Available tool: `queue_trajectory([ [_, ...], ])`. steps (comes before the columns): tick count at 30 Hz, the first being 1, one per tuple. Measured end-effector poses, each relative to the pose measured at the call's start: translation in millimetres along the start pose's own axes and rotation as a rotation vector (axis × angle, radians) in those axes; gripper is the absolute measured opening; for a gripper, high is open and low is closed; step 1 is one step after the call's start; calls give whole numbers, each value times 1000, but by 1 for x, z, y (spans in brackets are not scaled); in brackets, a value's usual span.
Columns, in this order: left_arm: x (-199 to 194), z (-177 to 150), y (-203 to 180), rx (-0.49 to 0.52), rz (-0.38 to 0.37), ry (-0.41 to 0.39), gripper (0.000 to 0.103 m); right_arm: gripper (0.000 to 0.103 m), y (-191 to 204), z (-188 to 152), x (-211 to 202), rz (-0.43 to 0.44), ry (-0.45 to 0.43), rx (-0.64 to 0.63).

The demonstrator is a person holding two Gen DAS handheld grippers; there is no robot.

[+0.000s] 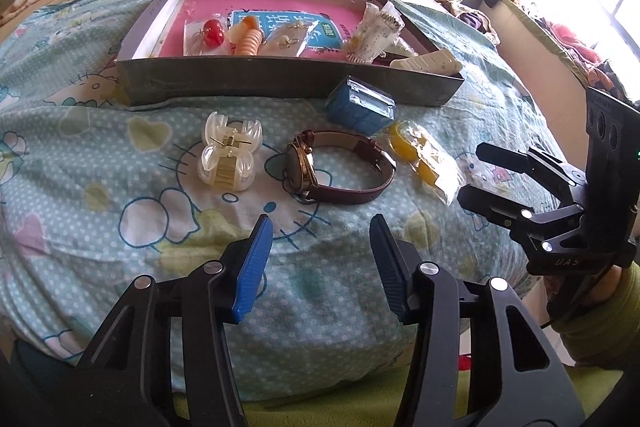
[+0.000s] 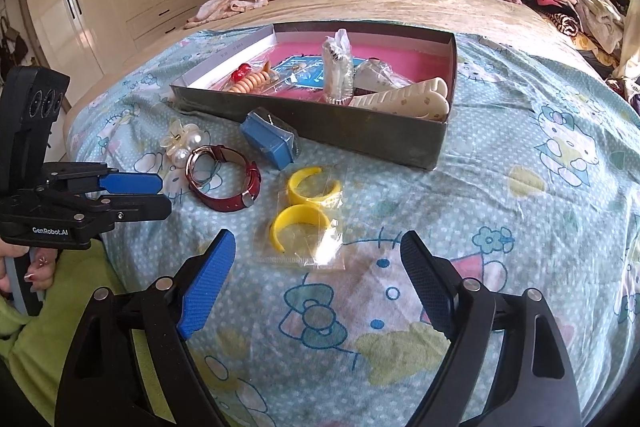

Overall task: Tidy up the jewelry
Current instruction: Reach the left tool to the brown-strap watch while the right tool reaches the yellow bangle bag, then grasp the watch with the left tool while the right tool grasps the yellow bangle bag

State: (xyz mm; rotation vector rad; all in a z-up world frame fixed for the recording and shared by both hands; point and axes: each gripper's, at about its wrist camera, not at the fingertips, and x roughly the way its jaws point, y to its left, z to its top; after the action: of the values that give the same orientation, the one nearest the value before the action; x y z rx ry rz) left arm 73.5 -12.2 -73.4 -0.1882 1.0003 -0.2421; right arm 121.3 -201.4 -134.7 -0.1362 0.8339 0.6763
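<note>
Watch (image 1: 340, 167), maroon strap, lies on its side on the cartoon-print bedsheet (image 2: 520, 227), just in front of the shallow box (image 1: 280, 83). Left of it: clear hair claw clip (image 1: 229, 157). Right: bagged yellow cuffs (image 2: 308, 215), near but apart. Small blue box (image 1: 360, 107) lies against the shallow box's front wall, behind the watch. Shallow box already holds bagged pieces and a cream clip (image 2: 404, 99). Left gripper (image 1: 320, 231) hovers short of the watch, jaws part open, empty. Right gripper (image 2: 316, 247) is wide open at the cuff bag's near edge, holding nothing.
</note>
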Motion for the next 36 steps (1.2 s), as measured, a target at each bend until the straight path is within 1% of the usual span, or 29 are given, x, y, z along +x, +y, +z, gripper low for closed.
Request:
queue_trajectory([
  [2,2,1,1,-8,-2,4,42,81,2,0,7,1,8,-1],
  [5,5,5,3,-27,-14,7,42,76,3,2,20,-9,23,-4],
  [7,7,7,4,-39,-26,10,42,70,3,3,26,-19,26,-10],
  [8,8,8,5,-48,-36,14,42,64,3,4,29,-25,23,-19],
  [9,10,9,6,-61,-48,17,42,55,4,5,32,-33,22,-28],
  [11,13,12,8,-81,-66,21,42,51,2,7,36,-34,20,-31],
  [14,17,16,9,-95,-65,22,42,49,-1,11,41,-30,14,-31],
  [19,24,24,12,-118,-58,21,42,49,0,12,48,-39,-3,-68],
  [23,31,30,13,-116,-43,21,42,44,-3,14,50,-23,-17,-58],
  [24,33,30,13,-112,-40,23,41,43,-5,14,48,-16,-20,-50],
  [26,36,32,10,-89,-9,23,26,43,-8,14,45,-2,-18,-32],
  [27,36,32,9,-79,3,21,24,43,-10,14,42,5,-19,-24],
  [29,38,31,8,-63,14,16,14,43,-12,14,36,8,-24,-10],
  [31,37,30,6,-51,20,10,9,43,-15,13,29,14,-31,11],
  [32,37,29,6,-49,17,8,6,43,-16,12,25,18,-35,23],
  [36,26,25,0,-22,16,-20,6,43,-16,11,10,16,-55,27],
])
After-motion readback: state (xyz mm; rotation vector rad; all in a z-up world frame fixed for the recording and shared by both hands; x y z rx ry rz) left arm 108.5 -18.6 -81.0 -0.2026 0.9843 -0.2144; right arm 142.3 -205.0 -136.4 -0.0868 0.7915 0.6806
